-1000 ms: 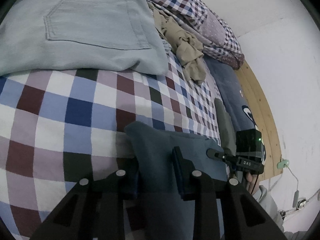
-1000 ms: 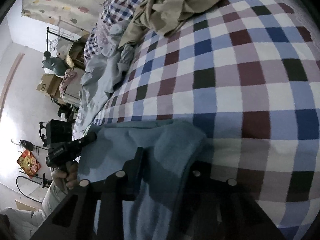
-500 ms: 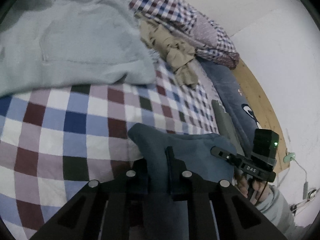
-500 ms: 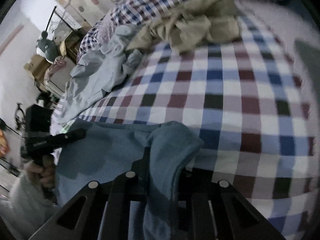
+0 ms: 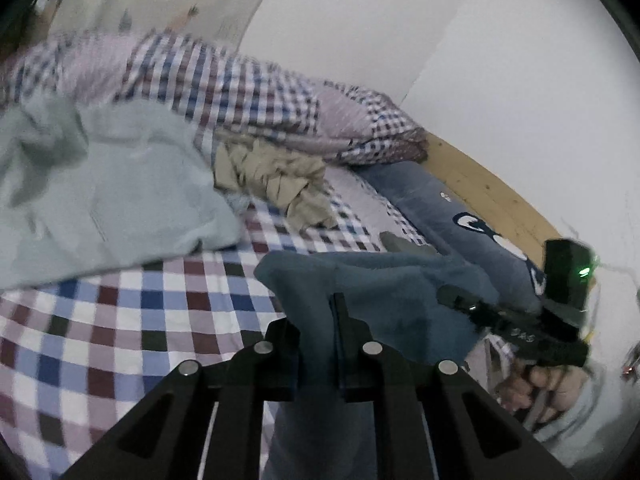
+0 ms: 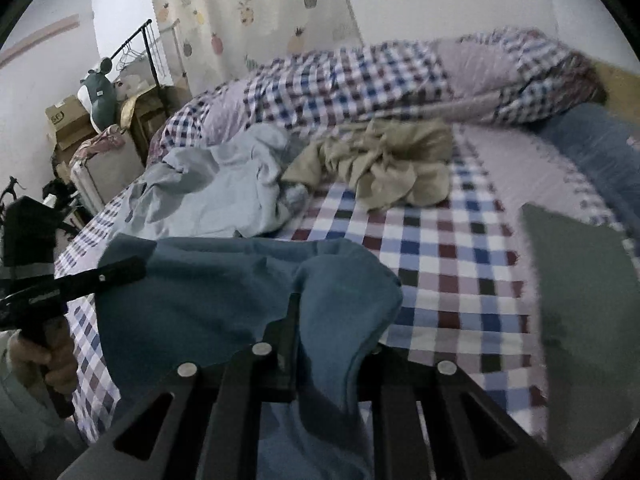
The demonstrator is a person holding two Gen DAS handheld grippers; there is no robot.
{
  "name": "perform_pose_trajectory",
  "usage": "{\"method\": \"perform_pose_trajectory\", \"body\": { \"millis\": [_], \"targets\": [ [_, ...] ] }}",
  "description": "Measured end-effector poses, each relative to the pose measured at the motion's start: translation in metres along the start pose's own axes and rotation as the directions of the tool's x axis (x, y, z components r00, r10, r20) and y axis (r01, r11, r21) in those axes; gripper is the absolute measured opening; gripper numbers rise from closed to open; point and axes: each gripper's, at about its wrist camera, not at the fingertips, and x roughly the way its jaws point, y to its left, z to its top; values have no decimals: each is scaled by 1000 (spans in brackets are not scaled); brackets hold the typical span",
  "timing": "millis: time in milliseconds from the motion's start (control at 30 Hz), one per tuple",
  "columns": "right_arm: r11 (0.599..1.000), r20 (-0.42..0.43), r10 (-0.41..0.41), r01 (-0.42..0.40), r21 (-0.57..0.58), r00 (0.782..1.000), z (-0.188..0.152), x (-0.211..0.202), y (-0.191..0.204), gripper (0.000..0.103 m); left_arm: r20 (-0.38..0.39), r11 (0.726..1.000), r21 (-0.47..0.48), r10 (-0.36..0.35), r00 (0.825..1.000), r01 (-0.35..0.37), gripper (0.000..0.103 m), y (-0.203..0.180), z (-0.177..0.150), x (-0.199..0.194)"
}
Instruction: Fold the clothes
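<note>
A dark blue garment (image 5: pixel 384 288) hangs stretched between my two grippers above the checked bed sheet (image 5: pixel 120 312). My left gripper (image 5: pixel 316 320) is shut on one corner of it, the cloth pinched between the fingers. In the right wrist view my right gripper (image 6: pixel 328 332) is shut on the other corner of the blue garment (image 6: pixel 220 280), whose fold drapes over the right finger and hides it. Each view shows the other gripper: the right one (image 5: pixel 452 296) held in a hand (image 5: pixel 540 380), the left one (image 6: pixel 120 272) at the far left.
A pale blue-grey garment (image 6: pixel 216 188) and a crumpled beige garment (image 6: pixel 384 164) lie further up the bed. Behind them is a bunched checked duvet (image 6: pixel 360 76). A dark blue pillow (image 5: pixel 460 208) lies along the wooden headboard (image 5: pixel 480 184). A grey-green folded piece (image 6: pixel 580 280) lies at right.
My left gripper's jaws closed tighter on the blue garment. Both grippers rose and tilted up, lifting the garment off the sheet, so the wall and curtain now show.
</note>
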Motion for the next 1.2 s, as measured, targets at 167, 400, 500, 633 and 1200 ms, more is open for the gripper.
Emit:
{"method": "perform_pose_trajectory", "body": {
  "millis": [167,400,500,633,1200],
  "targets": [
    [994,114,-87,93,-51,990,-10,-68,39,12,102,998,47,24,995,-29,11,-37,-15,-51],
    [992,241,-101,118,-54,965,-28,-155,73,12,195,999,40,4,981,-12,10,-73,-29,-123],
    [992,290,-95,114,-48,952,-32,-191,84,11,222,998,68,-7,975,-8,9,-96,-26,-152],
    [993,347,-88,110,-43,934,-35,-240,92,11,240,995,96,-53,969,30,9,-128,-11,-181],
    [966,543,-222,257,11,810,14,-443,19,11,184,928,277,-307,934,250,9,-318,80,-164]
  ]
}}
